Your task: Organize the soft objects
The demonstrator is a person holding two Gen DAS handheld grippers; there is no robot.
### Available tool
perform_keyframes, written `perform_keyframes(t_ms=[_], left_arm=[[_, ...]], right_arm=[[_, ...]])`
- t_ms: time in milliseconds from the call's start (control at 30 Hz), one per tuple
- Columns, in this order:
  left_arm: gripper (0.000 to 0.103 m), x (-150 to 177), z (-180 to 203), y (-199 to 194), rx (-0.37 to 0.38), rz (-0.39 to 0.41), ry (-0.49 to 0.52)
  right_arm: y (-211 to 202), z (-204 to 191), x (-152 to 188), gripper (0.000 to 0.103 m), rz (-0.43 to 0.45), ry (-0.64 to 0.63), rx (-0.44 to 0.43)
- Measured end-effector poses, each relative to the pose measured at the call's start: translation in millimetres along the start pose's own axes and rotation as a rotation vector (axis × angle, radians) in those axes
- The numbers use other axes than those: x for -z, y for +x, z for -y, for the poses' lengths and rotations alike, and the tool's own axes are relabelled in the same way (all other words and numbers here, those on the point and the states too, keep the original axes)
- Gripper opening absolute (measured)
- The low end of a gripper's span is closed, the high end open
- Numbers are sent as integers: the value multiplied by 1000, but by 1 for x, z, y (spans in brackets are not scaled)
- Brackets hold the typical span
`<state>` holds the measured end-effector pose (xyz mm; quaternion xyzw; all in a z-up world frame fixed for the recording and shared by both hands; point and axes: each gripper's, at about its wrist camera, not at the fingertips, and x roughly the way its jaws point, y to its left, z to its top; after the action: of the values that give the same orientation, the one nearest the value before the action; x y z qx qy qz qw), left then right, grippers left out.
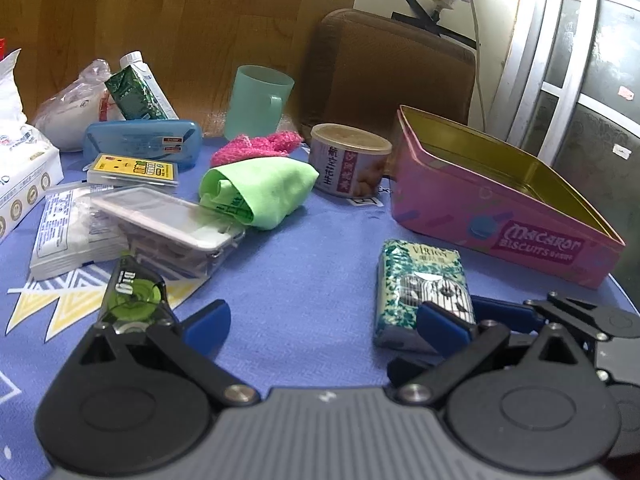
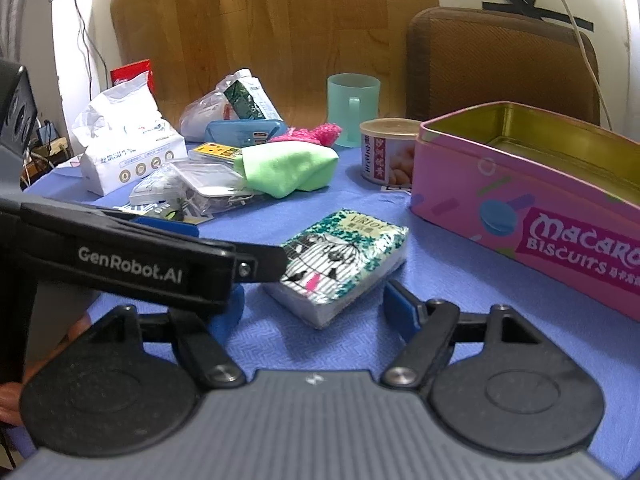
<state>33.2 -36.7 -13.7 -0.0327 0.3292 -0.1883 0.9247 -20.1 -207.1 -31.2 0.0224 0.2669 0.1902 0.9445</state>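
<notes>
The right tongs (image 2: 316, 304) stand apart around the tissue pack (image 2: 340, 260) lying on the bench (image 2: 360, 200); left tongs (image 1: 324, 320) apart, seemingly beside it. Close gently on its sides, then lift toward the pink tin (image 2: 520, 200).

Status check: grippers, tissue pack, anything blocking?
Both grippers open: left gripper, right gripper. Tissue pack on tablecloth between right gripper's fingers, ungrasped. Left gripper crowds it; pink biscuit tin open, empty.

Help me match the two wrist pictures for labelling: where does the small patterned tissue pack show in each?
Left wrist: tissue pack lower right, partly behind the right claw.
Right wrist: tissue pack at centre, between the open fingers.
Shared landmark: the pink biscuit tin, just right of the pack.
</notes>
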Motion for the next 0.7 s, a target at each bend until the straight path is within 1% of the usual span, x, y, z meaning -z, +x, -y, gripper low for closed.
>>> perform_keyframes(t_ms=[67, 133, 167, 233, 300, 333, 400, 433, 467, 500, 533, 567, 600, 633, 700], left_arm=[[103, 1, -3, -3, 4, 8, -16], [102, 2, -10, -10, 28, 20, -43], [100, 3, -14, -15, 51, 33, -61], [95, 4, -16, -22, 69, 53, -66], [85, 4, -13, -24, 81, 48, -44], [82, 4, -10, -23, 92, 42, -31], [72, 2, 0, -17, 114, 17, -1], [69, 0, 5, -12, 117, 0, 14], [61, -1, 9, -8, 122, -15, 25], [55, -2, 14, -2, 138, -31, 35], [52, -4, 18, 2, 157, -36, 37], [42, -6, 21, 4, 173, -41, 36], [37, -7, 25, 5, 190, -47, 37], [37, -10, 31, 3, 180, -36, 50], [37, -15, 46, -5, 167, 6, 110]], right_arm=[[-1, 1, 1, 82, 0, 9, 0], [-2, 0, 1, 82, 0, 7, 1], [-2, -1, 1, 82, -1, 2, 2], [-3, -1, 2, 82, 1, -6, 0], [-3, -1, 2, 82, 3, -7, -5], [-3, -1, 2, 82, 1, -5, -7], [-2, 0, 1, 82, 1, 0, -10], [-2, 0, 1, 82, 1, 2, -10], [-2, 0, 1, 81, 2, 6, -9], [-2, 0, 1, 78, 3, 8, -9], [-2, 0, 1, 62, 7, 9, -4], [-2, 0, 2, 55, 12, 9, 5], [-3, -1, 2, 51, 20, 8, 17], [-5, -1, 3, 49, 30, 7, 17], [-12, 1, 4, 48, 84, 14, 43]])
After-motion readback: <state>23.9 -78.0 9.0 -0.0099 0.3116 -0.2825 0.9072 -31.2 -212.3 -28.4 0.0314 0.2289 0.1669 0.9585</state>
